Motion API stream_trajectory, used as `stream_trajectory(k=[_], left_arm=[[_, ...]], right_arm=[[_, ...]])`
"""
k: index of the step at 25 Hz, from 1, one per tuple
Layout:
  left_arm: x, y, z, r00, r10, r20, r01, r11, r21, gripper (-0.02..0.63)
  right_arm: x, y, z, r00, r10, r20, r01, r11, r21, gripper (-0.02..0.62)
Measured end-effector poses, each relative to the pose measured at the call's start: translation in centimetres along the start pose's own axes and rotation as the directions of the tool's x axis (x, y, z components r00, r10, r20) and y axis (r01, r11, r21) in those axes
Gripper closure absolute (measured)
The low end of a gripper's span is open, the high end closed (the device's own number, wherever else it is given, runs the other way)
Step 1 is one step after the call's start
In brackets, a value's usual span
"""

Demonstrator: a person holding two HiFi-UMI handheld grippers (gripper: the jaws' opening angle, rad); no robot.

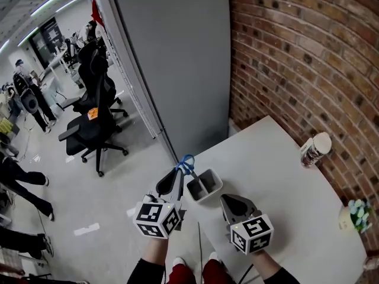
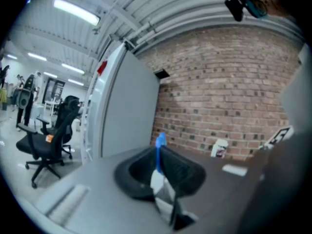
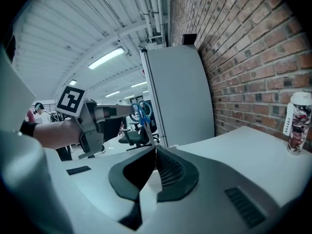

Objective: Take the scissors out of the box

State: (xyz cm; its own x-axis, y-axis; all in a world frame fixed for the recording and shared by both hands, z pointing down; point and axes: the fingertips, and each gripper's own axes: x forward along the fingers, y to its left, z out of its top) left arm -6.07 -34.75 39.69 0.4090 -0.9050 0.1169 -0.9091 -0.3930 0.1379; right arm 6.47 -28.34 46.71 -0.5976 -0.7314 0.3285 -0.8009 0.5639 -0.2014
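My left gripper (image 1: 178,174) is shut on the blue handles of the scissors (image 1: 186,165), which hang blades-down just above the small grey box (image 1: 211,178) at the table's near left edge. In the left gripper view the blue handle (image 2: 160,141) sticks up between the closed jaws of that gripper (image 2: 160,149). The right gripper view shows the scissors (image 3: 142,114) held up in the left gripper (image 3: 100,118), their blades pointing down. My right gripper (image 1: 226,199) hovers just right of the box, its jaws (image 3: 156,149) shut with nothing seen between them.
A white table (image 1: 278,176) stands against a brick wall (image 1: 296,52), with a bottle (image 1: 313,150) by the wall and a small flower pot (image 1: 353,213) at the far right. A grey partition (image 1: 177,58) rises behind the table. Office chairs (image 1: 92,123) stand on the floor to the left.
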Motion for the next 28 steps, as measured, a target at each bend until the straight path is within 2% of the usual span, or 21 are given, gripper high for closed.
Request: stream_trajectory(k=[10,13,28], left_arm=[[-3.9,3.8,3.1,0.999,0.029,0.046,-0.029,1.000,0.000,0.584],[-5.2,5.0,3.6,0.998,0.044,0.055,-0.043,0.999,-0.001,0.584],[-13.3,10.9,2.3,0.986,0.160,0.047,-0.158,0.986,-0.043,0.584]], right_arm=[[1.3,4.5,3.2,1.000,0.009,0.010,-0.009,0.998,-0.063,0.586],[1.8,6.0,3.8,0.999,0.036,0.032,-0.034,0.997,-0.073,0.586],[4.3,13.4,4.2,0.993,0.119,0.012,-0.118,0.988,-0.105,0.586]])
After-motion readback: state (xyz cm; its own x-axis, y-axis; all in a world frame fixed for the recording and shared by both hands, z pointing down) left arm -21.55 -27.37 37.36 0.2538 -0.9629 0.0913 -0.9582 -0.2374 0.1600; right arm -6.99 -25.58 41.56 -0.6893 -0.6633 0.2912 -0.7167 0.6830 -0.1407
